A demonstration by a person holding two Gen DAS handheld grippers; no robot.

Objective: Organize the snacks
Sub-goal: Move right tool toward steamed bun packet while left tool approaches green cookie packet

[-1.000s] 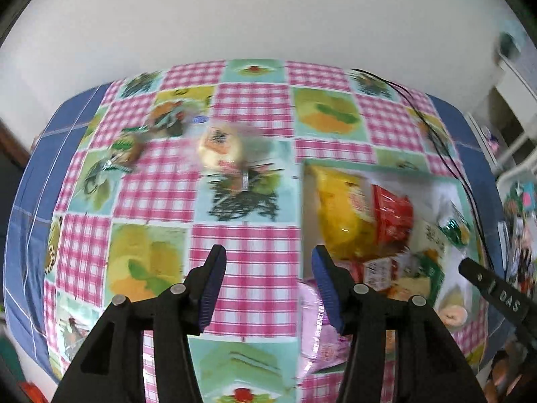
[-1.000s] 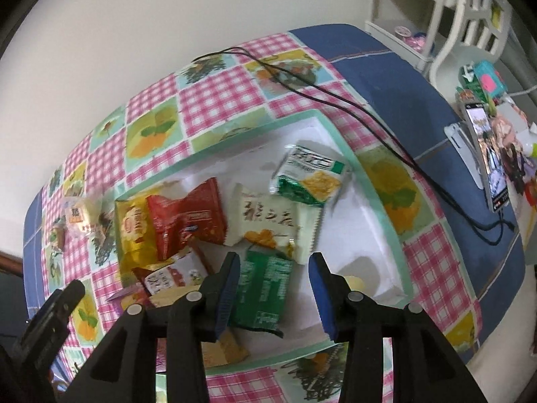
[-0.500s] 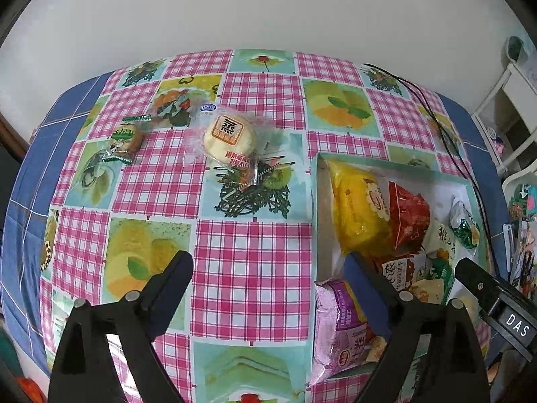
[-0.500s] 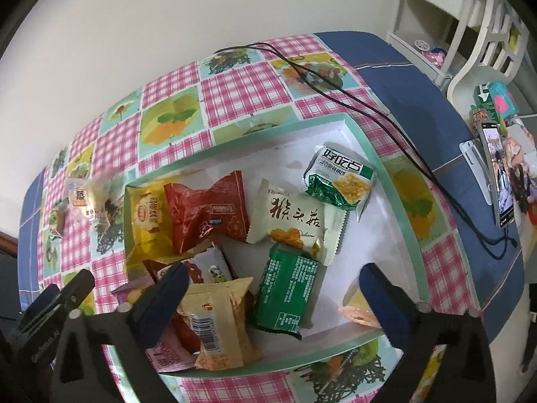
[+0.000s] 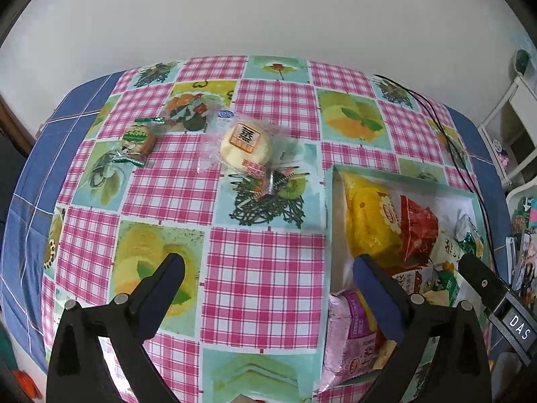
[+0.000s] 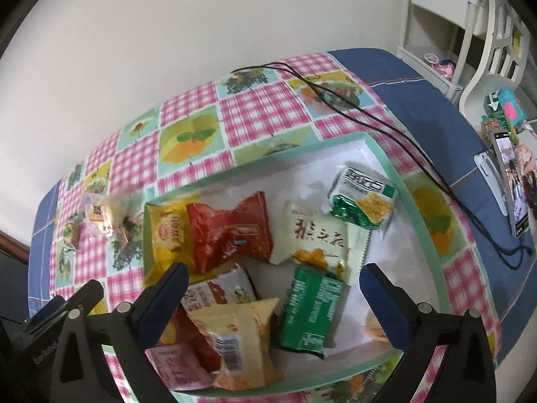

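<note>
A green-rimmed white tray (image 6: 412, 198) holds several snack packets: yellow (image 6: 167, 231), red (image 6: 231, 231), cream (image 6: 315, 235), green (image 6: 310, 309) and others. A round bun in clear wrap (image 5: 245, 144) and a small brown snack (image 5: 137, 139) lie on the checked tablecloth outside the tray. My left gripper (image 5: 268, 265) is open and empty above the cloth, left of the tray (image 5: 332, 201). My right gripper (image 6: 272, 275) is open and empty above the tray's packets.
A black cable (image 6: 386, 131) runs across the table's far right. A phone on a stand (image 6: 513, 181) and white shelving (image 6: 446, 27) stand beyond the right edge. A pink packet (image 5: 349, 336) hangs at the tray's near corner.
Both grippers opened wide from a narrow gap. The left view has drawn closer to the bun; a tan packet now lies in the tray under the right gripper.
</note>
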